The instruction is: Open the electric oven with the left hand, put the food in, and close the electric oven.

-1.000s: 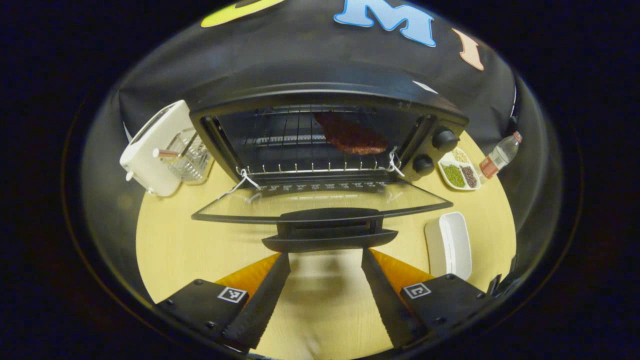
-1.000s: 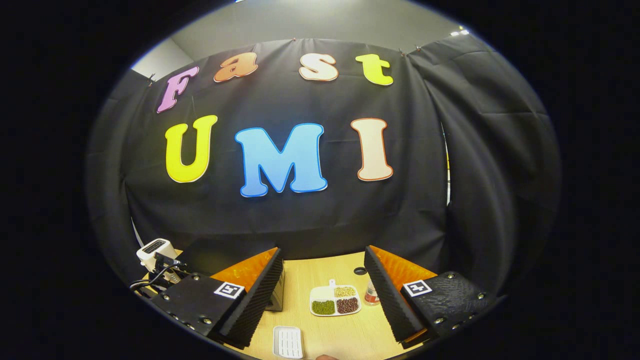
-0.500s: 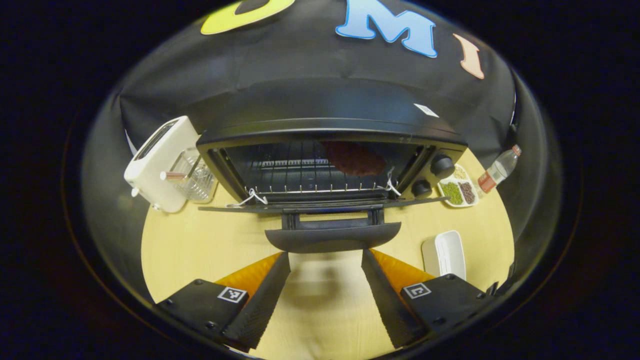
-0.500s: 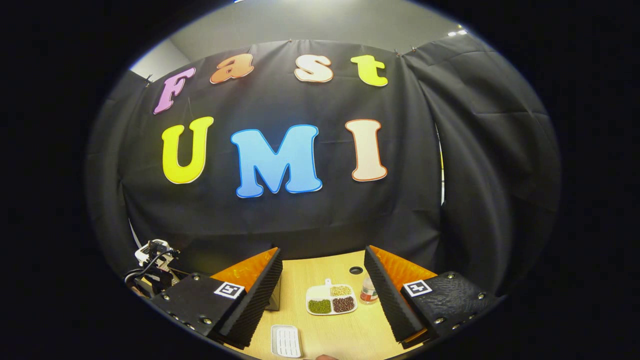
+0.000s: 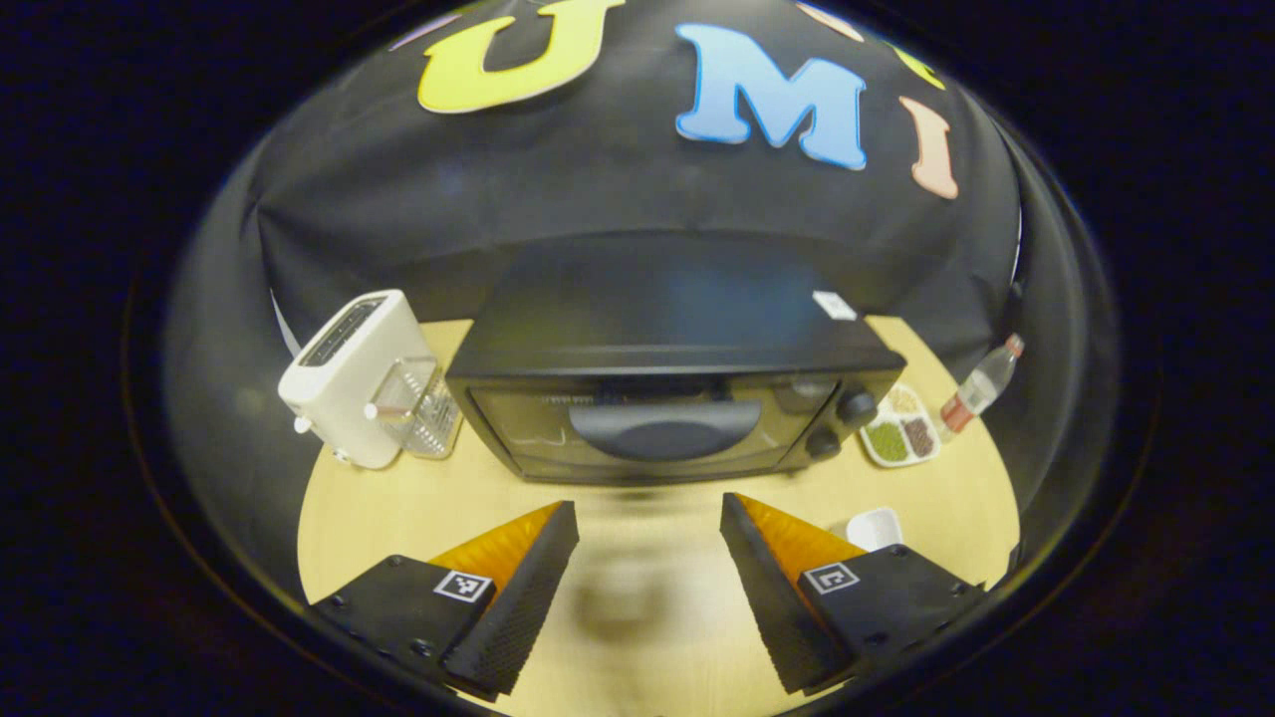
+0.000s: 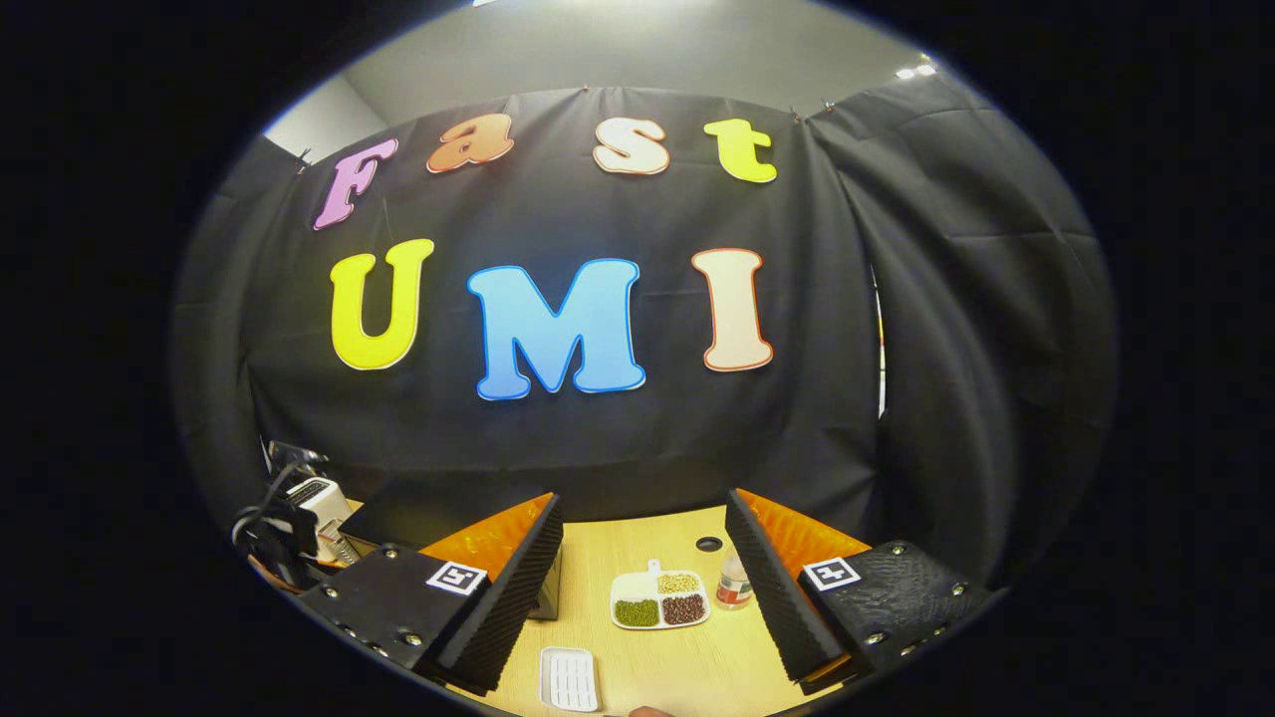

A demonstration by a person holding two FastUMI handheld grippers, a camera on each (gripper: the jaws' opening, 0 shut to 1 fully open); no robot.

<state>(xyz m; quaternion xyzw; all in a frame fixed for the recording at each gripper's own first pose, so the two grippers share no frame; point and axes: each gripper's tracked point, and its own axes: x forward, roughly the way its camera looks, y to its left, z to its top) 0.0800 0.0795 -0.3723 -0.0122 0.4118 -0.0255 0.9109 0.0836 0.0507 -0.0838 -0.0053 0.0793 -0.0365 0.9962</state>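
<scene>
Closing out the task is the step in hand, and it looks all but done: in the left gripper view the electric oven (image 5: 677, 398) sits at the middle of the desk (image 5: 398, 498) with its glass door (image 5: 637, 433) upright against the front and the dark handle (image 5: 665, 430) lying flat across it; the food cannot be made out through the dim glass, so whether it rests inside on the rack is a judgement from the shut door, not something seen. The left gripper (image 5: 647, 568) hangs in front of the door, apart from the handle, its fingers spread wide with nothing between them; the right gripper (image 6: 645, 568) is held off to the side, its fingers equally wide and empty, pointing at the divided dish of beans (image 6: 659, 600) and the small bottle (image 6: 734, 581) beside it. To finish well, check that the door's top edge sits flush with the oven body rather than resting ajar; if a gap shows, press the handle squarely at its centre, not at one end, so the oven does not slide toward the white toaster (image 5: 349, 376) and the clear container (image 5: 418, 408) on one side or the dish on the other; then draw the hand straight back, clear of the white tray (image 5: 875, 528) near its finger.
</scene>
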